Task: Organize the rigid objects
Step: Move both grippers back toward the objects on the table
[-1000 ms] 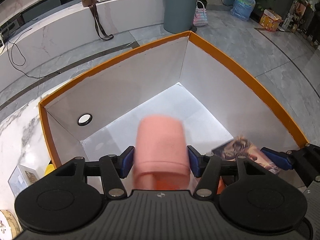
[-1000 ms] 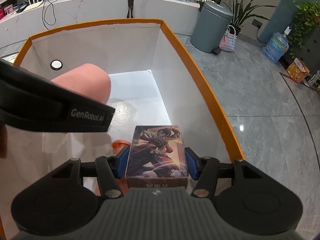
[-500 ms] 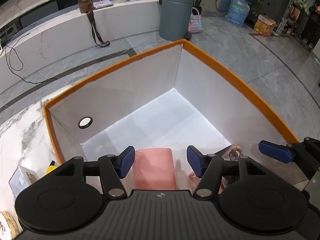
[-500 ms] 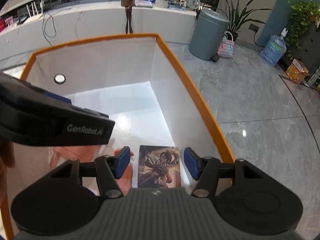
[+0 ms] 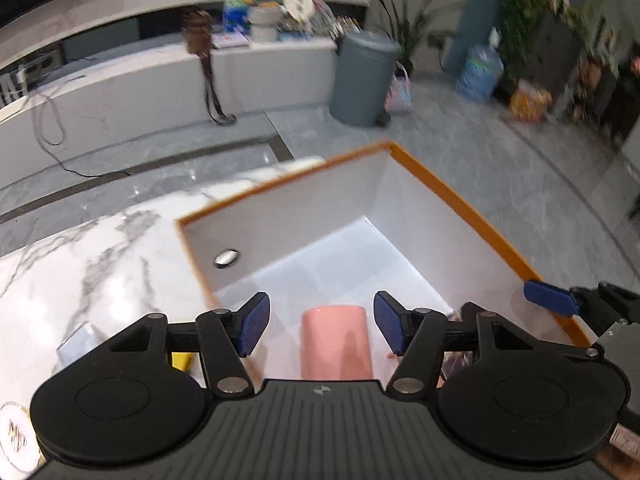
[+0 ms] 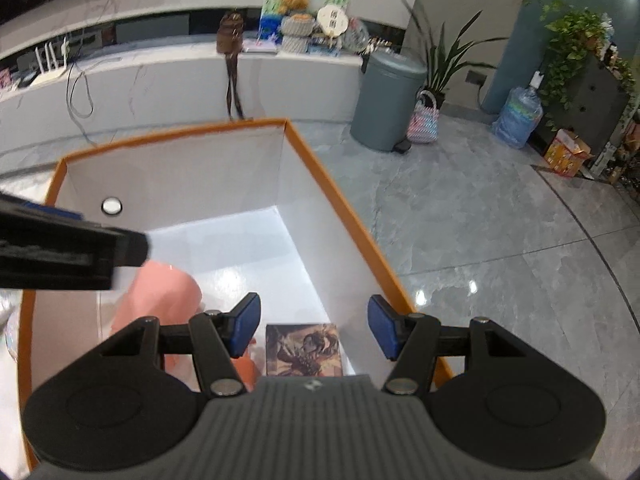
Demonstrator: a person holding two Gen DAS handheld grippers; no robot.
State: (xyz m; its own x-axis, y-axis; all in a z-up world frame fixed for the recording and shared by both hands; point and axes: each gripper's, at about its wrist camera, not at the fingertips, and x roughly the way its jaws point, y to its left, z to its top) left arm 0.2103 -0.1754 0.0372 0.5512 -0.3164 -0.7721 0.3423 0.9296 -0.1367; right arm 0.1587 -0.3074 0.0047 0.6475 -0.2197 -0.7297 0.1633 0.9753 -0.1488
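Observation:
An orange-rimmed white box stands on the marble table. A pink cup lies on its floor. A picture-covered card box lies beside it on the floor, to the right. My left gripper is open and empty above the cup. My right gripper is open and empty above the card box. The right gripper's blue fingertip shows at the right of the left wrist view. The left gripper crosses the left of the right wrist view.
A small white box, a yellow item and a round patterned tin sit on the marble table left of the box. Beyond are grey tiled floor, a grey bin and a white counter.
Both grippers opened and let go. The pink cup and the card box dropped to the box floor. Both grippers have risen and pulled back from the box.

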